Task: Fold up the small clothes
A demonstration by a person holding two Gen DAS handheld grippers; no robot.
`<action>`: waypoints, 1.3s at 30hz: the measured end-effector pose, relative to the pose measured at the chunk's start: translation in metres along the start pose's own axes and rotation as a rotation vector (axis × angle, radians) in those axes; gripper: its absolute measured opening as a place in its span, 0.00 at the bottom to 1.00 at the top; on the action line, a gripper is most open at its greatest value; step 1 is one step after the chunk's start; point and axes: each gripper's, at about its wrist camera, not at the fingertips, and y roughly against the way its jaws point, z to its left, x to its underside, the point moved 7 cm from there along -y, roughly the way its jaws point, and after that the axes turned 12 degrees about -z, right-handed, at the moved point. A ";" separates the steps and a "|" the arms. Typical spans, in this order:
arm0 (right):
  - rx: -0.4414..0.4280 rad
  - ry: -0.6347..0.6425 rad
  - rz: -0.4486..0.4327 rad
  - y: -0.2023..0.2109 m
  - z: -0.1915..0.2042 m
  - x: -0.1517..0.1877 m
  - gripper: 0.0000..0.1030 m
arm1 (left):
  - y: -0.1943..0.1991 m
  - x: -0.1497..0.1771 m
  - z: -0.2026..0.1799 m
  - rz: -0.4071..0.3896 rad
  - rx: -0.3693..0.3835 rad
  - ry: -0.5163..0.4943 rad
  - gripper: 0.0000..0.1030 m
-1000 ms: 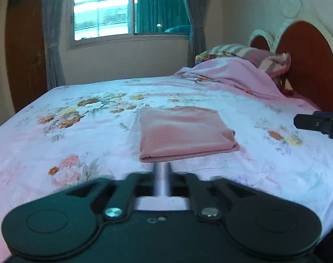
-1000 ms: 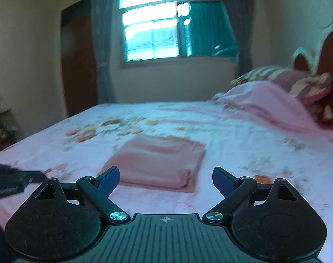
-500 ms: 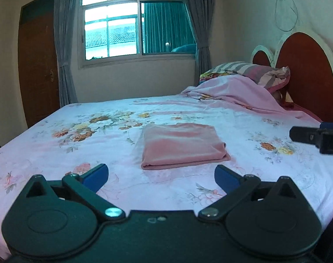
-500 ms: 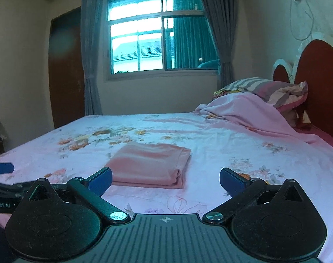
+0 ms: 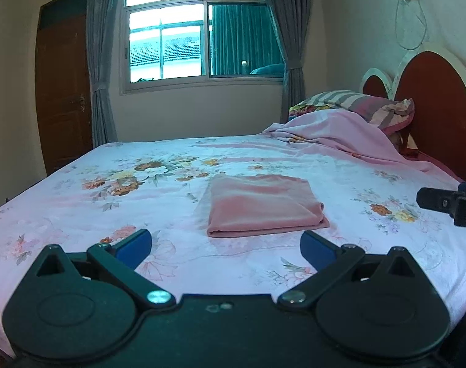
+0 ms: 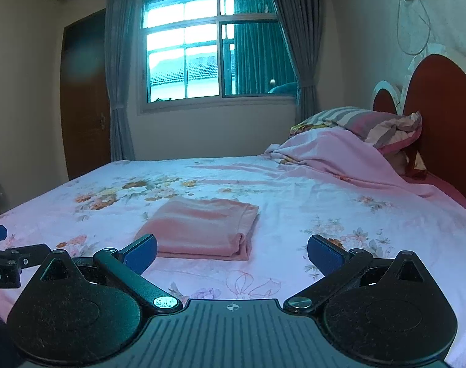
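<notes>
A pink garment (image 5: 260,204) lies folded into a neat rectangle in the middle of the floral bed sheet (image 5: 159,184); the right wrist view has it (image 6: 202,228) left of centre. My left gripper (image 5: 225,250) is open, its blue pads wide apart, nothing between them, a little short of the garment's near edge. My right gripper (image 6: 231,253) is open too and holds nothing, its left pad close to the garment's near corner. Each gripper shows at the edge of the other's view: the right one (image 5: 448,204), the left one (image 6: 5,263).
A bunched pink blanket (image 5: 334,132) and striped pillows (image 5: 365,105) lie at the red headboard (image 5: 432,107) on the right. A window with grey curtains (image 5: 199,35) and a brown door (image 5: 64,92) are on the far wall. The bed's near edge runs below the grippers.
Both grippers have drawn back from the folded garment and tilted up slightly. The left gripper's jaws went from nearly together to wide apart; the right's widened a little. The garment stays put.
</notes>
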 end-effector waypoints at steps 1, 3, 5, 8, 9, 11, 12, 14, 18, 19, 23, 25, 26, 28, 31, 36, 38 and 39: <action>0.001 0.000 0.001 0.000 -0.001 0.001 1.00 | 0.000 0.000 -0.001 0.001 0.003 0.001 0.98; 0.005 -0.003 0.007 -0.001 -0.002 0.001 1.00 | 0.001 0.000 -0.002 0.000 -0.001 -0.001 0.98; 0.005 -0.007 0.009 -0.002 -0.003 0.002 1.00 | 0.000 -0.001 0.000 -0.003 -0.001 -0.002 0.98; 0.003 -0.004 0.012 -0.003 -0.005 0.002 1.00 | 0.000 -0.001 -0.001 -0.007 0.008 -0.005 0.98; 0.004 -0.004 0.012 -0.004 -0.004 0.002 1.00 | 0.000 -0.001 -0.001 -0.007 0.006 -0.004 0.98; 0.006 -0.005 0.012 -0.004 -0.005 0.002 1.00 | 0.000 -0.001 -0.001 -0.008 0.011 -0.004 0.98; 0.006 -0.005 0.010 -0.004 -0.005 0.002 1.00 | 0.000 -0.002 -0.001 -0.010 0.009 -0.002 0.98; 0.007 -0.005 0.008 -0.004 -0.005 0.002 1.00 | -0.001 -0.003 -0.001 -0.009 0.010 0.000 0.98; 0.004 0.001 0.012 -0.005 -0.006 0.002 1.00 | -0.002 -0.003 0.000 -0.013 0.010 0.002 0.98; 0.002 0.002 0.012 -0.005 -0.006 0.002 1.00 | -0.002 -0.003 0.000 -0.011 0.010 0.001 0.98; -0.003 0.002 0.016 -0.006 -0.007 0.003 1.00 | -0.002 -0.003 -0.001 -0.010 0.013 0.000 0.98; -0.004 0.006 0.016 -0.006 -0.007 0.003 1.00 | -0.002 -0.003 -0.002 -0.010 0.012 -0.001 0.98; -0.004 0.006 0.016 -0.006 -0.007 0.002 1.00 | -0.002 -0.003 -0.002 -0.009 0.014 0.000 0.98; -0.007 0.007 0.012 -0.006 -0.007 0.001 1.00 | -0.002 -0.004 -0.002 -0.010 0.012 0.000 0.98; -0.008 0.013 0.009 -0.007 -0.008 0.000 1.00 | -0.002 -0.004 -0.002 -0.010 0.013 -0.001 0.98; -0.010 0.013 0.016 -0.007 -0.006 0.003 1.00 | -0.002 -0.003 -0.003 -0.007 0.012 -0.001 0.98; -0.014 0.014 0.017 -0.007 -0.006 0.003 1.00 | -0.003 -0.003 -0.002 -0.006 0.015 -0.001 0.98; -0.016 0.015 0.018 -0.007 -0.006 0.003 1.00 | -0.003 -0.003 -0.002 -0.008 0.014 -0.001 0.98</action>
